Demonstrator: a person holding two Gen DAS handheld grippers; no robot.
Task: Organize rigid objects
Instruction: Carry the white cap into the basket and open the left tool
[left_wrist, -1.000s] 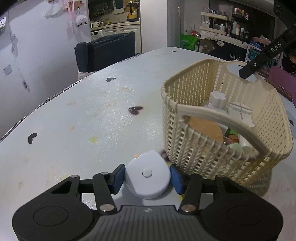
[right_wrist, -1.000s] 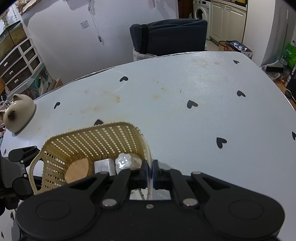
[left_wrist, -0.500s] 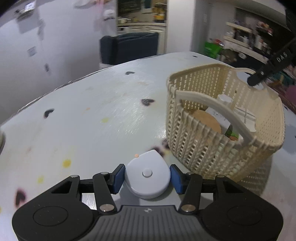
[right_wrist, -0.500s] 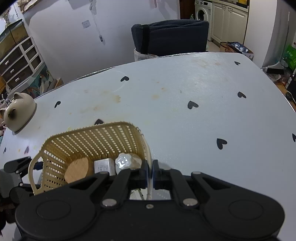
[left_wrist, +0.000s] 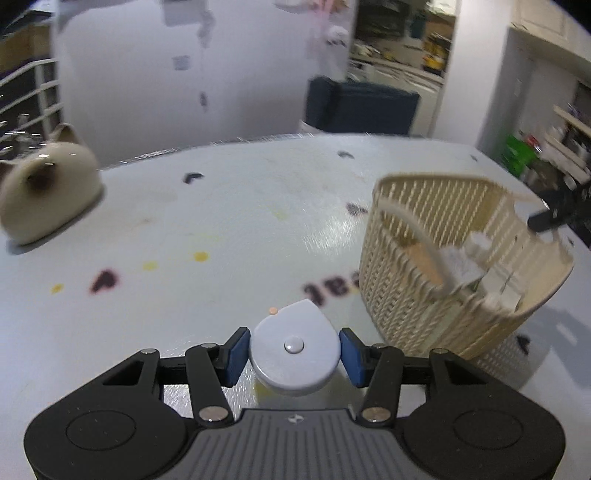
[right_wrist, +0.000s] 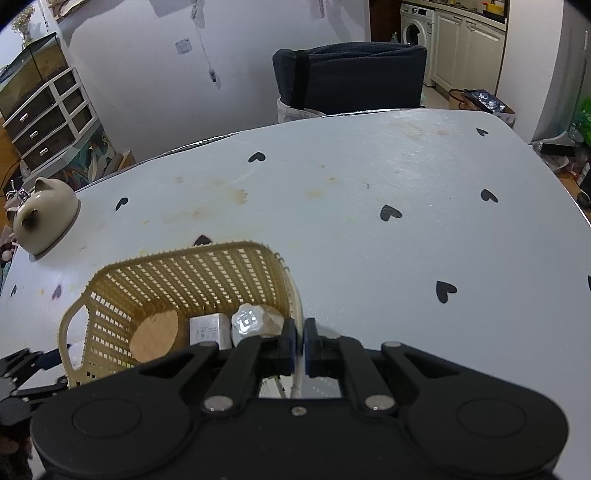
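Note:
My left gripper (left_wrist: 294, 350) is shut on a white teardrop-shaped tape measure (left_wrist: 294, 349), held just above the white table, left of the cream wicker basket (left_wrist: 436, 229). My right gripper (right_wrist: 299, 341) is shut on the basket's near rim (right_wrist: 293, 291). The basket (right_wrist: 184, 273) holds a round cork piece (right_wrist: 155, 336), a white cube charger (right_wrist: 208, 328) and a white knobbed lid (right_wrist: 249, 323). The left gripper's black fingers (right_wrist: 26, 365) show at the basket's left side in the right wrist view.
A beige cat-shaped ceramic piece (left_wrist: 44, 188) (right_wrist: 44, 216) sits at the table's left edge. The white table (right_wrist: 369, 206) has black heart marks and yellow stains. A dark chair (right_wrist: 351, 81) stands behind the far edge.
My left gripper has swung leftward and back with the tape measure in it; the basket now lies further right in its view and the cat piece came into view. The right gripper has not moved.

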